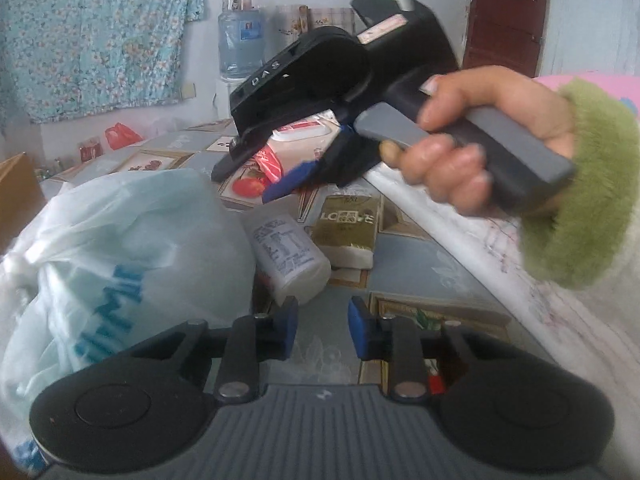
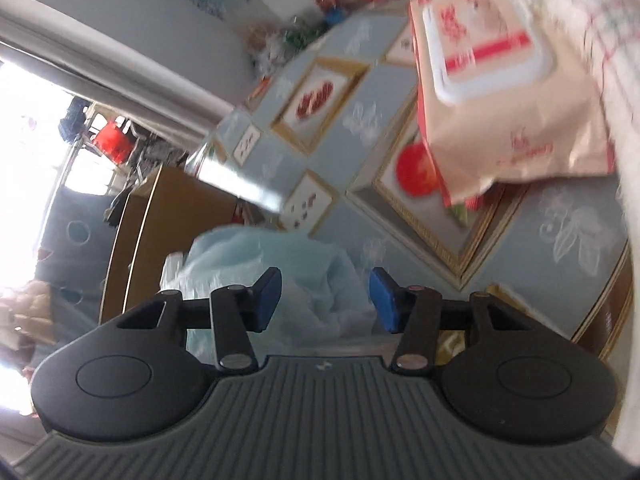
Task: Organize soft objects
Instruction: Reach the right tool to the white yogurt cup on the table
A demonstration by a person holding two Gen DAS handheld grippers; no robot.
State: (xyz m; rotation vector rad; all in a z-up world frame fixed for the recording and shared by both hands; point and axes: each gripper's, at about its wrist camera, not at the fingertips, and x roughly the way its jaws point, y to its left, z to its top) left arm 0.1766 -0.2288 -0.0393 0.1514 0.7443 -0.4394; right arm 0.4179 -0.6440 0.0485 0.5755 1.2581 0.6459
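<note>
The left gripper [image 1: 322, 328] hangs low over the bench [image 1: 424, 272], a surface covered in a grey-blue cloth with framed fruit pictures, its blue-padded jaws parted and holding nothing. Just left of it sits a pale blue-white tied plastic bag with blue lettering [image 1: 120, 248], touching a white plastic bottle lying on its side [image 1: 290, 260]; beside that lies an olive-green pack of tissues [image 1: 350, 232]. Farther back, the right gripper [image 1: 280, 168], held in a hand [image 1: 472, 140] with a fuzzy green cuff, hovers near a beige soft pack of wet wipes with a white lid [image 2: 504, 80], which lies by the bench's right edge. Its jaws are spread and empty.
</note>
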